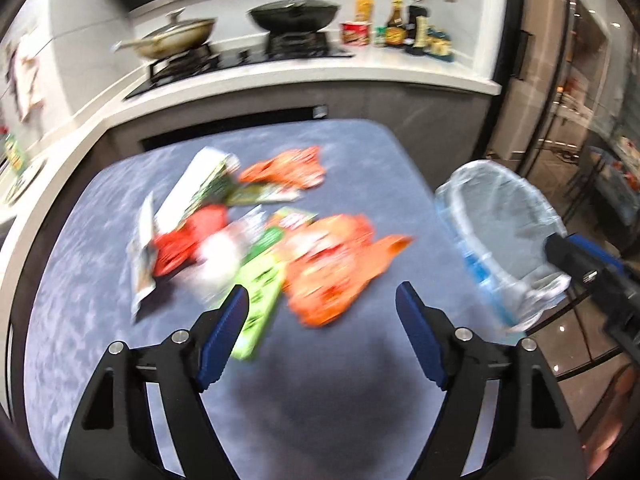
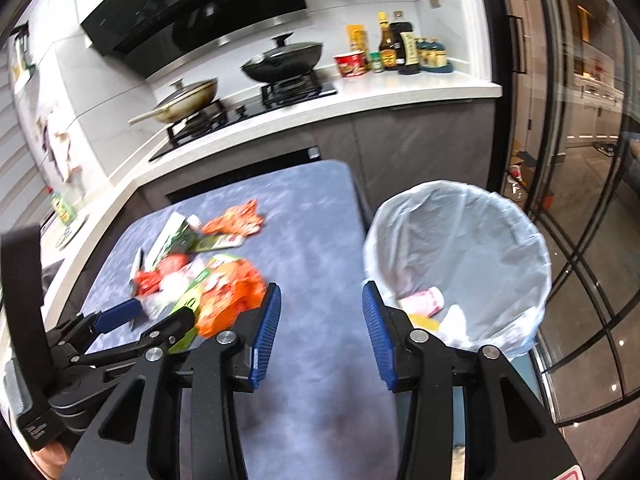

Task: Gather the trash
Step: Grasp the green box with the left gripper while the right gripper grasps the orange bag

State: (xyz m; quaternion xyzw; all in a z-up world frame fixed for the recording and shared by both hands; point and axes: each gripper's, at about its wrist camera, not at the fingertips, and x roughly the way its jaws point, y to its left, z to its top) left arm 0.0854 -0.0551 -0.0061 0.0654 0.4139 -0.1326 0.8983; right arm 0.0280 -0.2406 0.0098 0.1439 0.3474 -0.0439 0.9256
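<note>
Trash [image 1: 256, 236] lies heaped on the blue table [image 1: 360, 152], with both grippers hanging empty above it.

Wrappers, an orange bag [image 2: 230, 296] and a green packet [image 1: 260, 292] sit in a loose pile toward the table's left half. The left gripper [image 1: 322, 306] stands just at the near edge of that pile, jaws spread wide with nothing between them, its left finger over the green packet. The right gripper [image 2: 320, 320] hangs over bare tabletop between the pile and the lined bin [image 2: 456, 240] beside the table, jaws partly apart and empty; the bin holds a few scraps. Behind, two pans sit on the stove [image 2: 248, 108].
</note>
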